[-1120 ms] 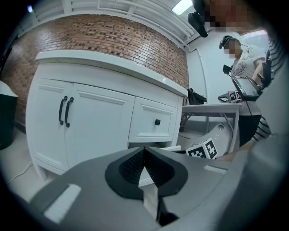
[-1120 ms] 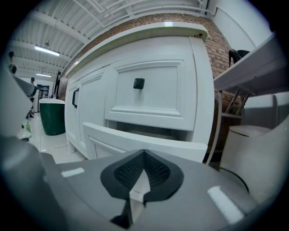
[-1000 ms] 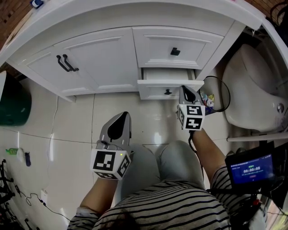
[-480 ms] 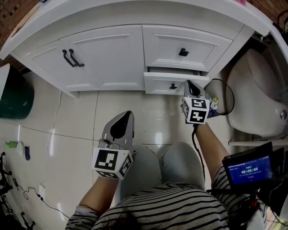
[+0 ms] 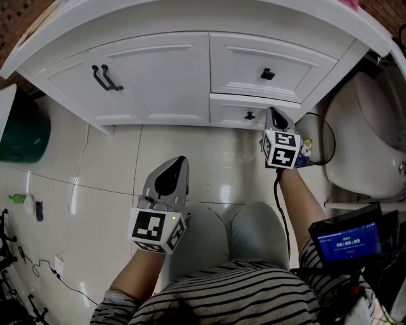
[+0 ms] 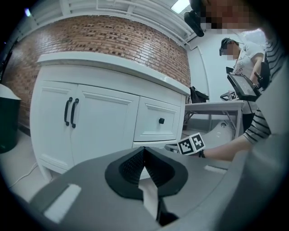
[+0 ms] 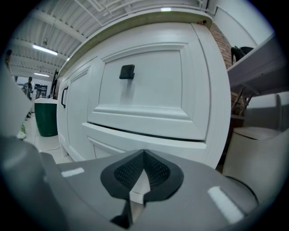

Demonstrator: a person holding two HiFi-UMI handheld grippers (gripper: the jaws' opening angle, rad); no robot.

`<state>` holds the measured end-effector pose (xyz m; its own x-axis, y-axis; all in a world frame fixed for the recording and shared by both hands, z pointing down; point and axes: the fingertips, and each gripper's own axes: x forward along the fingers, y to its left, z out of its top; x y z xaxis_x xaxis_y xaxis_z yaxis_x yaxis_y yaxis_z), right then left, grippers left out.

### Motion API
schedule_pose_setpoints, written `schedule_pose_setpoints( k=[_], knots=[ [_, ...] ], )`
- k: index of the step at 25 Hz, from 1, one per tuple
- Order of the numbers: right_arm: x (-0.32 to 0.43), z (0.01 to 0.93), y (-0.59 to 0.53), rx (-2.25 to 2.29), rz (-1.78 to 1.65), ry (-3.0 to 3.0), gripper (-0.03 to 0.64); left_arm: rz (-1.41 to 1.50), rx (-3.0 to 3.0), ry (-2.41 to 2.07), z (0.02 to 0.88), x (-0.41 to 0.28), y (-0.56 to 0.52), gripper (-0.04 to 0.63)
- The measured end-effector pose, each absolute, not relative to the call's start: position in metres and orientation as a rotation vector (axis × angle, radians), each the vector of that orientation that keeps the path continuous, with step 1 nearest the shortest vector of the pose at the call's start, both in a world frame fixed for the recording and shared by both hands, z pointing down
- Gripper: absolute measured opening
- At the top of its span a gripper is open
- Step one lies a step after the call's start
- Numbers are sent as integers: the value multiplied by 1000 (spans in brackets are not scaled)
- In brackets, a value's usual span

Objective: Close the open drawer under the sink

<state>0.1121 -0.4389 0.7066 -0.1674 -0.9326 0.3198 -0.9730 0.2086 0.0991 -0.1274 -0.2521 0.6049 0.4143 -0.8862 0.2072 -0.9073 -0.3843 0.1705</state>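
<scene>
Under the sink, the drawer (image 5: pixel 236 114) is seen pushed further in vs. 1 s ago, now nearly shut w/ a thin gap left. At its white panelled front, beside the black knob (image 5: pixel 250 115), the right gripper (image 5: pixel 273 113) is held, jaws together, empty. Over glossy pale floor tiles (image 5: pixel 95 178) the left gripper (image 5: pixel 172 166) is held, jaws together too, nothing between. A brick wall (image 6: pixel 90 40) is seen behind.

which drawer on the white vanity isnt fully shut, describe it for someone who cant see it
On the white vanity, look right of the double doors with long black handles. Two drawers are stacked there; it is the lower drawer, shallower than the upper drawer, its front sitting slightly out from the cabinet face beside the right hand-held gripper.
</scene>
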Motion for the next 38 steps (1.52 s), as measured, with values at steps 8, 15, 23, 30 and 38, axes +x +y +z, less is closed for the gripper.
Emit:
schedule_pose_setpoints(
  k=[8, 15, 23, 30, 38],
  knots=[
    [120, 700, -440, 1835, 187, -2174, 2, 120, 2405, -1577, 600, -129, -251, 15],
    [108, 716, -454, 1840, 220, -2177, 2, 123, 2406, -1572, 613, -139, -267, 15],
    [105, 715, -461, 1816, 227, -2173, 3, 121, 2397, -1586, 611, -144, -268, 15],
    [107, 717, -459, 1775, 233, -2187, 2, 129, 2392, -1596, 610, -146, -267, 15],
    [83, 678, -415, 1647, 249, -2248, 2, 178, 2406, -1573, 600, -133, -266, 15]
  ],
)
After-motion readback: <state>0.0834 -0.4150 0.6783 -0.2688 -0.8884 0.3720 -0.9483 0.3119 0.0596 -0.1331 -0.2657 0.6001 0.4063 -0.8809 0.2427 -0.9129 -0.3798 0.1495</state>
